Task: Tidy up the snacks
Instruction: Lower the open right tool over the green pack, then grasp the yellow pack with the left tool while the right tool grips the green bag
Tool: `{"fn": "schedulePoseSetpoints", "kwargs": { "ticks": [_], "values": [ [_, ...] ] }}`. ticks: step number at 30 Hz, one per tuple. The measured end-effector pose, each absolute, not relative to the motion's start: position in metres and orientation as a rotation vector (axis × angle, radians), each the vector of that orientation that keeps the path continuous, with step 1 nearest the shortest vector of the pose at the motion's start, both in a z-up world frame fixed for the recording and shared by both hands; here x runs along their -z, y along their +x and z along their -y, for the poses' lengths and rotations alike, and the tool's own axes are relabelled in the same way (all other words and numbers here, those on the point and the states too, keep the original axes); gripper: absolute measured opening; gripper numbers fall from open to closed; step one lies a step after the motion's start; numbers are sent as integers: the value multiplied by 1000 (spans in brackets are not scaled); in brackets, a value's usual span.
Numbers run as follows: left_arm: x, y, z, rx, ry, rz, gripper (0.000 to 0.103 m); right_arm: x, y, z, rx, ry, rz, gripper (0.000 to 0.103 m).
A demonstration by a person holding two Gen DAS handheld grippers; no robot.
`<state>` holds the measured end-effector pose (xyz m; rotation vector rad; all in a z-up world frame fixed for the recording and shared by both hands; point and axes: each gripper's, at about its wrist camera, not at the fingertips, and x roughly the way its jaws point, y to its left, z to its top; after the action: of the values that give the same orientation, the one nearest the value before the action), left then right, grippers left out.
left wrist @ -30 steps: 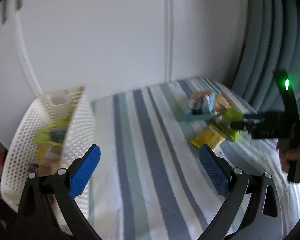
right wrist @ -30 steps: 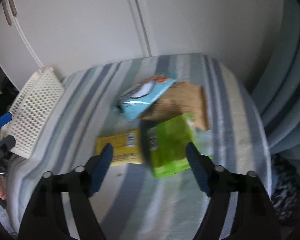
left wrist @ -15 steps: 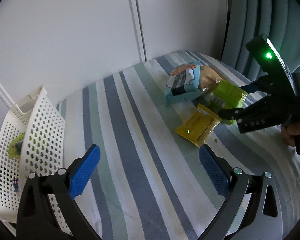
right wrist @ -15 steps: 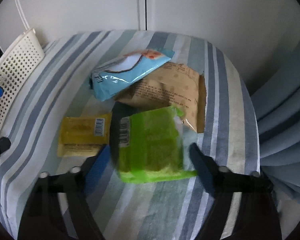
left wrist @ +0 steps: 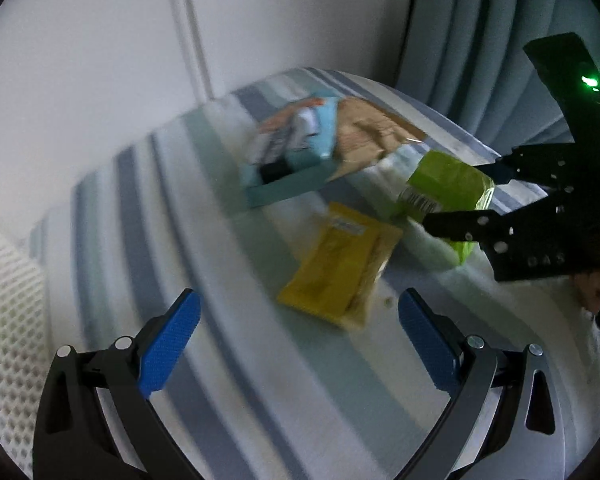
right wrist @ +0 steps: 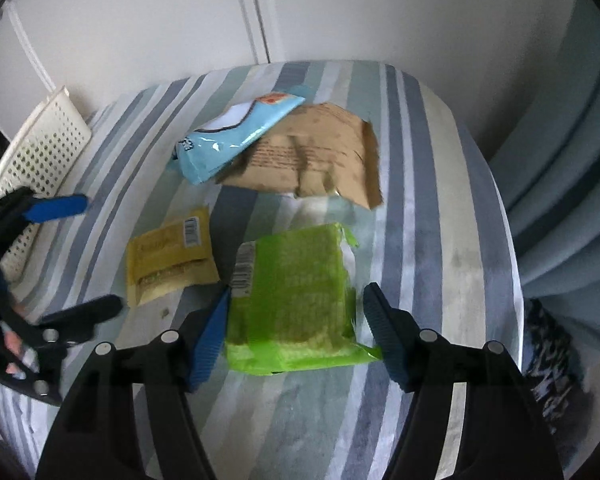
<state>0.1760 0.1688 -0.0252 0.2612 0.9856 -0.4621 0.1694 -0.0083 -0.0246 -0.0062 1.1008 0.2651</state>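
Green snack pack sits between the right gripper fingers, which are spread wide on either side of it; left pad looks just beside the pack's left edge, right pad slightly apart from it, contact not clear. Pack lies flat on the striped table, near-right of the pile, long axis running near-to-far, barcode end at the far-left corner.

Left gripper fingers wide apart, holding nothing; blue pads hover over the table near the yellow pack. Yellow pack lies ahead of the fingers, between their lines but beyond the tips, long axis running diagonally, barcode end far. In the right wrist view it's just left of the green pack, edges nearly touching.

Count: four packs on the table, one each –
- green, between the right fingers
- yellow, left of green
- light blue bag, far, long axis diagonal, lying partly over the brown one
- brown paper pack, far, flat, right of the blue bag

One white perforated basket at the far-left table edge, well apart from the packs; contents not visible here. Left wrist view is motion-blurred, print on the packs unreadable. Fingertip of a hand shows on the right gripper's handle
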Motion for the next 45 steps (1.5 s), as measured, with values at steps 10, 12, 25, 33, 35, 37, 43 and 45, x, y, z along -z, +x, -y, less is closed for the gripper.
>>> {"fn": "schedulePoseSetpoints", "kwargs": {
  "ticks": [10, 12, 25, 33, 35, 37, 43, 45],
  "values": [
    [53, 196, -136, 539, 365, -1075, 83, 30, 168, 19, -263, 82, -1105, 66],
    [53, 199, -133, 544, 367, -1072, 82, 31, 169, 22, -268, 102, -1107, 66],
    [42, 190, -150, 533, 305, -1047, 50, 32, 171, 21, -265, 101, -1112, 67],
    [13, 171, -179, 479, 206, -975, 50, 32, 171, 22, -264, 99, -1112, 67],
    [1, 164, -187, 463, 189, -942, 50, 33, 171, 22, -264, 99, -1112, 67],
    [-11, 159, -196, 449, 174, -916, 50, 33, 171, 21, -263, 95, -1112, 67],
    [-48, 141, -222, 397, 132, -832, 50, 34, 171, 21, -262, 92, -1112, 67],
    [-57, 135, -232, 382, 122, -808, 50, 34, 172, 21, -262, 91, -1113, 67]
  ]
}}
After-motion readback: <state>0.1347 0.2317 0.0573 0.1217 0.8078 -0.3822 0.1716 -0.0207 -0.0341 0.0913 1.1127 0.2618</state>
